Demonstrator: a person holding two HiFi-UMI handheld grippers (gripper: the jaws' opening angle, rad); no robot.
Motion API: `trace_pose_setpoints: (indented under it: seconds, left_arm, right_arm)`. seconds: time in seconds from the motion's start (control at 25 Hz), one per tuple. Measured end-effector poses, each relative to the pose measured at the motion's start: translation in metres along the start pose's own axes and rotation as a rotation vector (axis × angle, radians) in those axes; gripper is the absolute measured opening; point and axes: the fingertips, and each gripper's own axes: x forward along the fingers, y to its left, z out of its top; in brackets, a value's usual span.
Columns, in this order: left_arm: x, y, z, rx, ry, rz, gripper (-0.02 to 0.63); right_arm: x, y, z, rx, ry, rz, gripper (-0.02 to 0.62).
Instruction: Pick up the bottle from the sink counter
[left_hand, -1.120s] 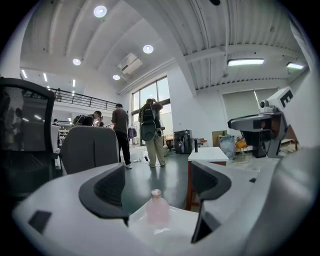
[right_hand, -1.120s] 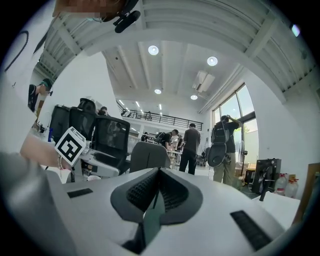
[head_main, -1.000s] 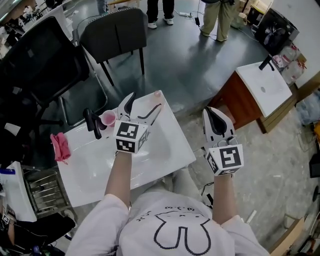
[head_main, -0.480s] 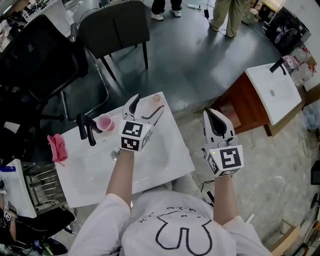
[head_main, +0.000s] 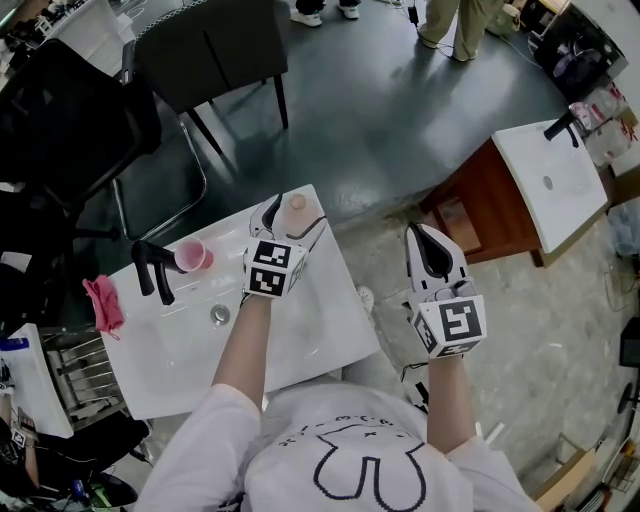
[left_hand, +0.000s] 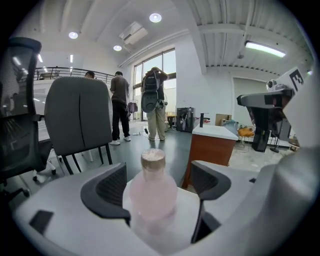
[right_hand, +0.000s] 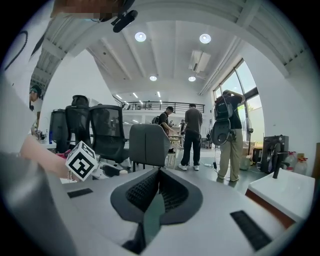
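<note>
At the far edge of the white worktop (head_main: 325, 325), the left claw (left_hand: 159, 184) is held level with its jaws apart, one on each side of the bottle (left_hand: 152, 192). The bottle stands upright between the two black pads (left_hand: 107, 192). Its pale pink body lies close against the left pad, and a narrow gap shows on the right side. Its cap (left_hand: 152, 159) rises above the jaw tips. The head view places the bottle near the far right corner of the worktop, just inside the edge. To the left on the same worktop are a pink cup (head_main: 190, 256) and, just beside it, a black tap (head_main: 150, 272). A round drain (head_main: 220, 315) lies nearer in the basin, and a pink cloth (head_main: 103, 305) sits at the left end. The right claw (right_hand: 159, 187) is off the worktop to the right, held over the floor, with its jaws together and nothing between them. Further out, a dark chair (head_main: 215, 45) stands beyond the worktop. A second white basin on a wooden cabinet (head_main: 545, 180) stands at the far right. People are standing on the grey floor in the far distance.
</note>
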Motion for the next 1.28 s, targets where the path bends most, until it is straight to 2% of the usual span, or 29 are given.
trace_pose_setpoints:
  seconds: [0.64,0.92,1.28]
  left_arm:
    - [0.046,0.008,-0.042,-0.016,0.180,0.039,0.403]
    - [0.053,0.008,-0.052,0.031,0.260,0.052,0.403]
    - [0.052,0.009,-0.052,0.035,0.268,0.042,0.402]
  right_arm:
    - [0.019,-0.016,-0.018,0.011,0.037,0.041,0.025]
    - [0.022,-0.015,-0.016,0.014,0.033,0.047,0.025]
    - [0.019,-0.012,-0.013,0.019,0.024,0.042,0.025]
